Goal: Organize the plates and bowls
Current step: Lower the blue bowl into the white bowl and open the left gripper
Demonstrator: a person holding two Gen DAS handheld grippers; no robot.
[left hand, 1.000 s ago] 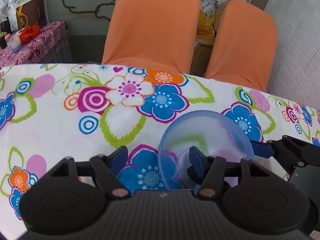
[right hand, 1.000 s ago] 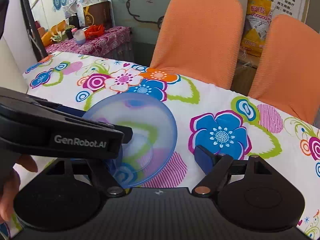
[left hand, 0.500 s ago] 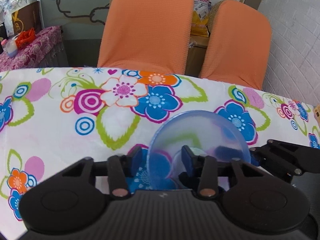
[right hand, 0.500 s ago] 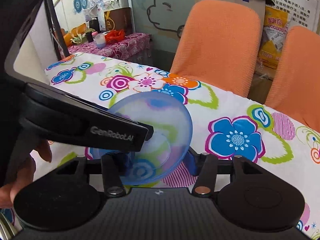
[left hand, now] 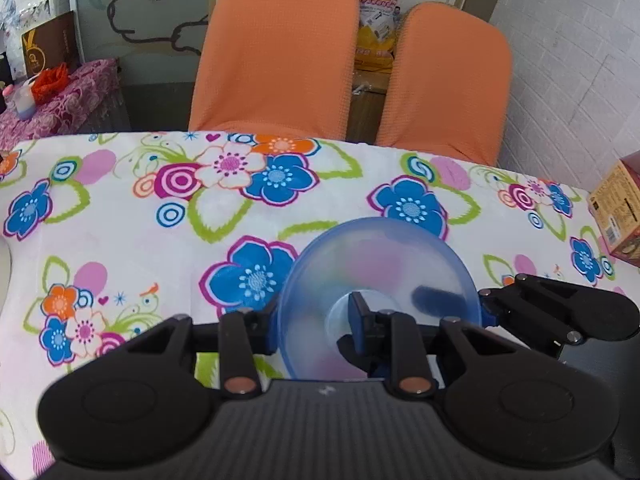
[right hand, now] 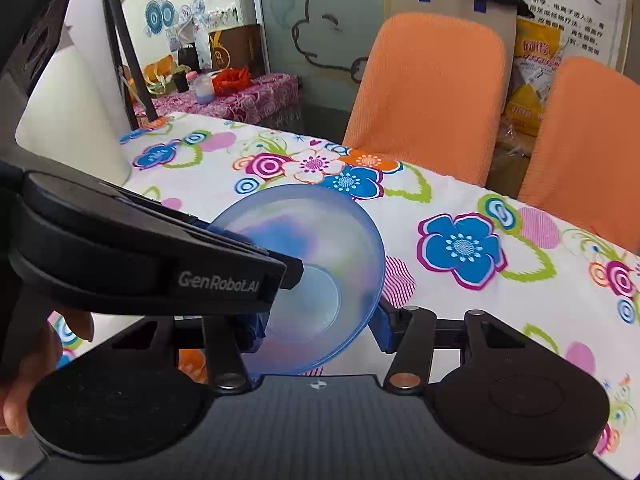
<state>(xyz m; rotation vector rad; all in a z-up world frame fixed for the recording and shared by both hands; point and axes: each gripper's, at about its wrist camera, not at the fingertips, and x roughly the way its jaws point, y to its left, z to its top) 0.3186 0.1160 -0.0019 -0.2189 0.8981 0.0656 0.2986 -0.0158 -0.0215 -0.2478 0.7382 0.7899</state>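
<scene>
The translucent blue bowl (left hand: 380, 280) is up off the flowered tablecloth (left hand: 120, 232), tipped on edge, with two grippers on it at once. In the left wrist view the left gripper (left hand: 316, 320) has its fingers drawn close on the bowl's near-left wall, one blue pad outside the rim, the other pad (left hand: 356, 312) inside over the bowl's round base. From the right wrist view the bowl (right hand: 320, 248) shows its hollow side, and the right gripper (right hand: 320, 330) straddles its lower edge, narrowed to about the bowl's width, with one blue pad (right hand: 382, 326) against the right rim. The other pad sits behind the left gripper's black body, so whether that side truly presses is hard to call. A hand (right hand: 36, 364) wraps the left gripper's handle at the near left. Beyond the far table edge stand two orange chairs (left hand: 276, 56). A cardboard box (left hand: 618, 208) rests on the cloth at the far right.
</scene>
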